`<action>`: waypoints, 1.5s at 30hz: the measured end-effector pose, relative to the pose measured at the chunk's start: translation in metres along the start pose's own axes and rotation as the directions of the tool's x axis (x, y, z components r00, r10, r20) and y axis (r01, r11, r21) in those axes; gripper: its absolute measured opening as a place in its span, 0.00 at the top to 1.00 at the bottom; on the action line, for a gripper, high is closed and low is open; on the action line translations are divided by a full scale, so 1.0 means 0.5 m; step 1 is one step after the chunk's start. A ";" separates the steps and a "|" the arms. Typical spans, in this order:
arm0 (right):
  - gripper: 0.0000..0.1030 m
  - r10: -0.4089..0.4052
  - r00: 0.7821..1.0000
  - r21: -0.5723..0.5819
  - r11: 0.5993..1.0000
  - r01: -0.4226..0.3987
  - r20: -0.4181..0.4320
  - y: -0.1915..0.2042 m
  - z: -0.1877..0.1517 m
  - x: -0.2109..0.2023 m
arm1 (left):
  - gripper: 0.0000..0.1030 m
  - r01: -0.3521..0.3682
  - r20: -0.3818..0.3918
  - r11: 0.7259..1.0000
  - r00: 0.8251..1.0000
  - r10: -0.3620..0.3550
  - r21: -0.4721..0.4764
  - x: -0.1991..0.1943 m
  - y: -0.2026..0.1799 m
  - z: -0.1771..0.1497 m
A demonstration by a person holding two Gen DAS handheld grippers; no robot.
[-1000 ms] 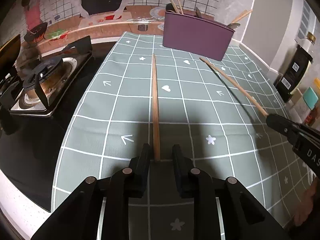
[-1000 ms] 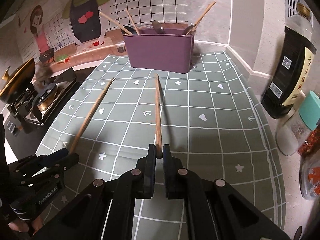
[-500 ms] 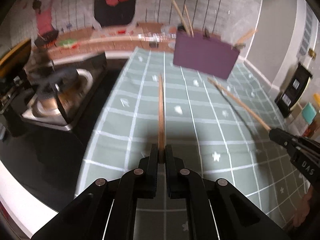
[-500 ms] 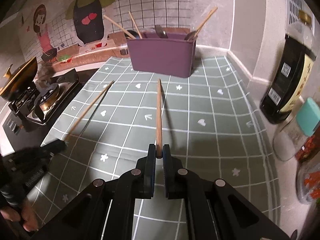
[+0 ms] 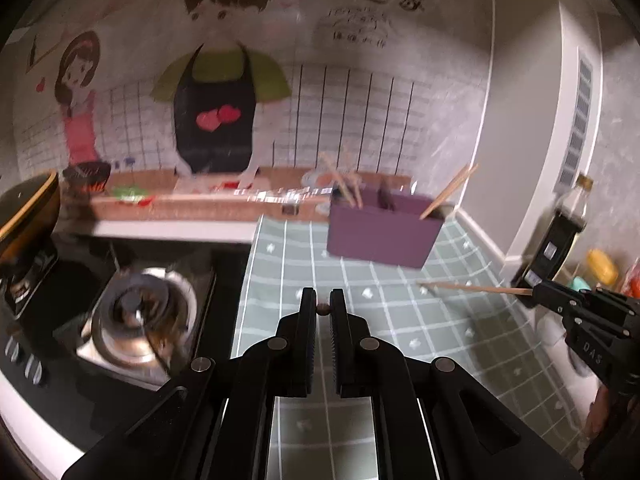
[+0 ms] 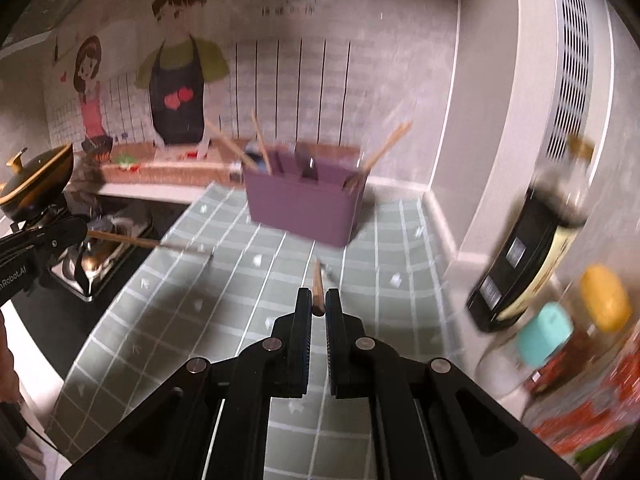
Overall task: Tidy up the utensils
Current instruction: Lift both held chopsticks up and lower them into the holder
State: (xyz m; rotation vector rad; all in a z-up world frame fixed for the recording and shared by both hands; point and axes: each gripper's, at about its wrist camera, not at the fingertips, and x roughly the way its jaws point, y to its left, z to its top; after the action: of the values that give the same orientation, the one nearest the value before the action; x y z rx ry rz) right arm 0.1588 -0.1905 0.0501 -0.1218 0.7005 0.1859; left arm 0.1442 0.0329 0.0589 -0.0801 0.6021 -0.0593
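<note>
two grippers (image 5: 323,304) (image 6: 319,303), two chopsticks (image 5: 323,309) (image 6: 317,288) held

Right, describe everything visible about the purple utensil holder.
The purple utensil holder is a matte, plastic-looking rectangular box with an open top, split inside by upright dividers into compartments. It stands upright at the far end of the green grid-patterned mat, near the wall. Wooden chopsticks lean out of its left and right ends, and something dark, perhaps a spoon, sits in the middle; blur hides the detail. Neither gripper touches it.
</note>
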 end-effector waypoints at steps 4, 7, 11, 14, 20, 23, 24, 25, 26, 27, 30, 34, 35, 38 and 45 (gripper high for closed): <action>0.94 -0.011 0.999 -0.012 1.000 0.011 0.041 -0.014 0.067 -0.023 | 0.94 0.032 0.035 0.999 0.999 -0.033 0.016 -0.010 -0.003 0.061; 0.94 -0.021 0.997 -0.029 0.999 0.023 0.071 -0.023 0.121 -0.034 | 0.93 0.049 0.062 0.998 0.997 -0.051 0.032 -0.018 -0.011 0.105; 0.94 -0.007 0.996 -0.025 1.000 0.009 0.085 -0.038 0.187 -0.042 | 0.93 0.082 0.084 0.996 0.993 -0.084 0.021 -0.022 -0.016 0.166; 0.94 0.019 0.995 -0.013 1.000 -0.018 0.097 -0.051 0.231 -0.059 | 0.93 0.117 0.109 0.993 0.987 -0.119 0.021 -0.035 -0.023 0.205; 0.94 0.046 0.983 -0.023 0.999 -0.043 0.176 -0.067 0.351 -0.127 | 0.94 0.204 0.196 0.979 0.959 -0.206 0.028 -0.066 -0.043 0.338; 0.94 0.030 0.969 -0.040 0.999 -0.021 0.244 -0.067 0.421 -0.159 | 0.94 0.196 0.262 0.979 0.943 -0.205 0.059 -0.067 -0.062 0.412; 0.94 0.021 0.965 -0.046 0.999 -0.009 0.260 -0.067 0.439 -0.162 | 0.94 0.201 0.270 0.978 0.940 -0.210 0.062 -0.062 -0.066 0.435; 0.94 0.006 0.961 -0.050 0.999 0.008 0.278 -0.067 0.462 -0.164 | 0.94 0.205 0.278 0.977 0.936 -0.213 0.059 -0.051 -0.070 0.456; 0.94 -0.001 0.957 -0.048 0.999 0.016 0.290 -0.068 0.481 -0.162 | 0.94 0.210 0.288 0.976 0.933 -0.217 0.056 -0.043 -0.071 0.471; 0.94 0.002 0.956 -0.046 0.999 0.012 0.293 -0.070 0.495 -0.157 | 0.94 0.215 0.300 0.975 0.928 -0.222 0.057 -0.032 -0.073 0.484; 0.94 -0.004 0.951 -0.034 0.999 0.015 0.308 -0.078 0.528 -0.128 | 0.94 0.213 0.319 0.975 0.922 -0.221 0.061 0.014 -0.077 0.515; 0.94 -0.006 0.951 -0.018 1.000 0.012 0.309 -0.086 0.545 -0.066 | 0.94 0.201 0.281 0.978 0.937 -0.209 0.054 0.105 -0.083 0.535; 0.94 0.002 0.953 -0.011 1.000 0.001 0.303 -0.088 0.547 -0.046 | 0.94 0.195 0.269 0.979 0.942 -0.202 0.053 0.124 -0.085 0.531; 0.94 0.022 0.958 0.001 1.000 -0.023 0.287 -0.095 0.545 0.008 | 0.94 0.188 0.223 0.981 0.956 -0.192 0.044 0.190 -0.080 0.520; 0.94 0.044 0.971 0.033 0.998 -0.053 0.236 -0.107 0.515 0.141 | 0.94 0.171 0.133 0.985 0.976 -0.173 0.028 0.313 -0.065 0.478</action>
State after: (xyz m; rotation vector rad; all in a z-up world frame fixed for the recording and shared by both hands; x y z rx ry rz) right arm 0.3845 -0.1893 0.2020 -0.0439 0.4709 0.2292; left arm 0.4074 0.0019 0.1700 -0.1193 0.4581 -0.2249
